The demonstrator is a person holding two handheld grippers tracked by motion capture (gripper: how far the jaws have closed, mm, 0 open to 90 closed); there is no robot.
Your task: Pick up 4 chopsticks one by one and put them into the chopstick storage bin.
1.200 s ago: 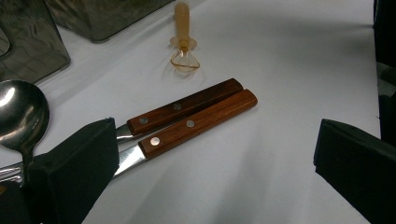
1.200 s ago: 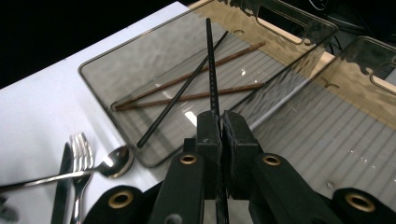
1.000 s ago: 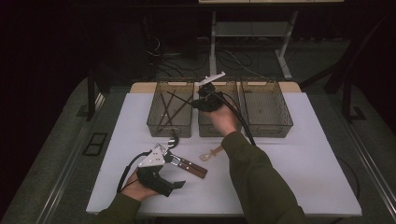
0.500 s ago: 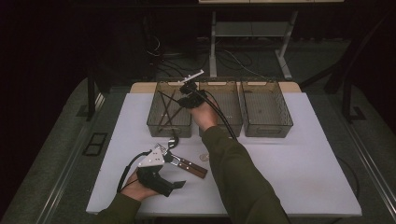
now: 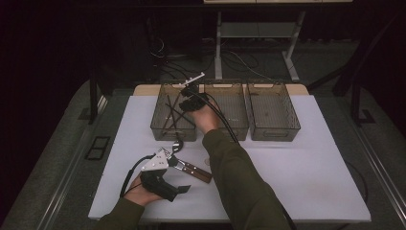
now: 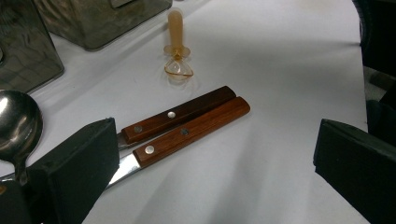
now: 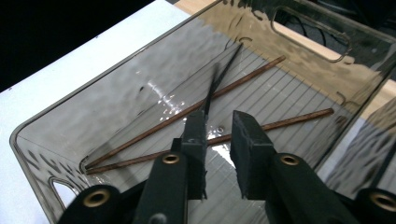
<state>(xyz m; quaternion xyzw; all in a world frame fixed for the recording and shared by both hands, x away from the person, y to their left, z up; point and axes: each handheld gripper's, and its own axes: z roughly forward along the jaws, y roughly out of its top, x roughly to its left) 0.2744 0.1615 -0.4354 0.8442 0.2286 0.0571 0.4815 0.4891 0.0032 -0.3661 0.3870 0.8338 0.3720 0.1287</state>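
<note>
the right hand-held gripper [image 7: 218,140] hangs over the leftmost bin [image 5: 158,125] of the three smoky plastic bins at the far edge of the white bench [image 5: 306,172]. its jaws have just been opening, and now there's a narrow gap between them. a dark chopstick [image 7: 219,81] runs away from the tip of one jaw, down toward the bin floor (can't tell if it's touching that jaw or already loose, but it's not pinched between the pads). two brown chopsticks [image 7: 187,112] lie on the ribbed floor of that same bin, crossing under the dark one.

the left hand-held gripper [image 6: 215,163] sits on the near side of that bin, low over the bench, jaws spread wide with nothing gripped. between and just past its jaws lie two wooden-handled knives [image 6: 187,126] side by side, handles touching. a metal spoon [image 6: 16,121] is beside them, on the side nearer the bin. a small amber plastic spoon [image 6: 176,46] lies farther along the bench, just in front of the middle bin [image 5: 234,120].

in the high view the right arm's sleeve [image 5: 239,177] stretches from the near edge of the bench up to that left bin.
</note>
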